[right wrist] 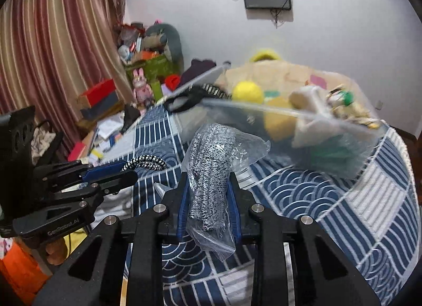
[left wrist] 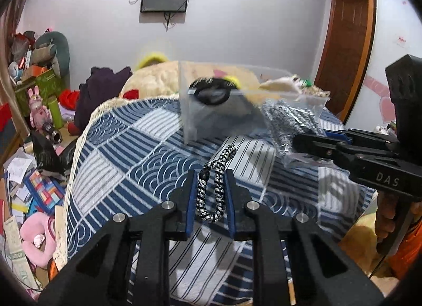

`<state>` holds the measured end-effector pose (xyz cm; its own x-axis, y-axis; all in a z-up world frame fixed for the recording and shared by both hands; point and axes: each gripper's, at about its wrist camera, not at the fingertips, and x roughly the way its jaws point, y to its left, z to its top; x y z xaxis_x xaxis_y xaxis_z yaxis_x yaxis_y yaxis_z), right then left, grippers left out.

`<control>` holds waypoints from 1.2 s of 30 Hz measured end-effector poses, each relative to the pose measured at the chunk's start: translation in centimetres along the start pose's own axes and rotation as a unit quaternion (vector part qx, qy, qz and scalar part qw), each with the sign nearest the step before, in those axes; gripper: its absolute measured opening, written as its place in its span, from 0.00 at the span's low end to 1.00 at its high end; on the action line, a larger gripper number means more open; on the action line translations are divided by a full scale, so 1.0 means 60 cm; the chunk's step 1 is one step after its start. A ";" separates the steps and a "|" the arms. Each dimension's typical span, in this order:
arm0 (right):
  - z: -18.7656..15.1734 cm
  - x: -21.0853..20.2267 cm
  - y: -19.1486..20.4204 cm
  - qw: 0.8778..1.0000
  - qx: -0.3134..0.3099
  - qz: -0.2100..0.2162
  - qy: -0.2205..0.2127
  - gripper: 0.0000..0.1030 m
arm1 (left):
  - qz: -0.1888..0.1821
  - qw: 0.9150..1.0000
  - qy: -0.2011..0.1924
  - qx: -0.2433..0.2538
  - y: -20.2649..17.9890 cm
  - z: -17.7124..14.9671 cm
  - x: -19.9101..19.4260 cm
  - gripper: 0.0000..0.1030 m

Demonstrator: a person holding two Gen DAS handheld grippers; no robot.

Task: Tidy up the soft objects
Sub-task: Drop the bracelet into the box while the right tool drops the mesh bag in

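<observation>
The left gripper point(left wrist: 210, 195) has its fingers closed on a black-and-white braided cord point(left wrist: 215, 187) above the bed point(left wrist: 118, 147). The right gripper point(right wrist: 208, 198) grips a plastic bag of speckled knit point(right wrist: 211, 163) mid-bed. The clear bin point(left wrist: 190, 111) toward the bed's far edge already holds plush toys, so these two pieces seem left; nothing blocks the way.
</observation>
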<state>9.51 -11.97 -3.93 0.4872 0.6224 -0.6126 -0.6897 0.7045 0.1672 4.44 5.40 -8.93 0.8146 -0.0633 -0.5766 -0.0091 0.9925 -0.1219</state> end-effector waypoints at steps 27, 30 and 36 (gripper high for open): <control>0.095 -0.063 -0.047 0.991 -0.006 -0.064 -0.117 0.24 | -0.008 0.998 -0.064 0.002 -0.045 0.151 0.026 0.19; 0.107 -0.048 -0.052 0.992 0.000 -0.062 -0.114 0.24 | -0.018 0.998 -0.068 -0.002 -0.045 0.161 0.038 0.19; 0.116 -0.005 -0.059 0.994 0.004 -0.064 -0.091 0.24 | -0.014 0.999 -0.051 0.002 -0.055 0.168 0.081 0.19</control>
<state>15.55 -12.28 1.02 0.6592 0.5790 -0.4798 -0.6125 0.7836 0.1041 14.28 2.85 -3.20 0.8696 -0.0799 -0.4872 0.0167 0.9910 -0.1327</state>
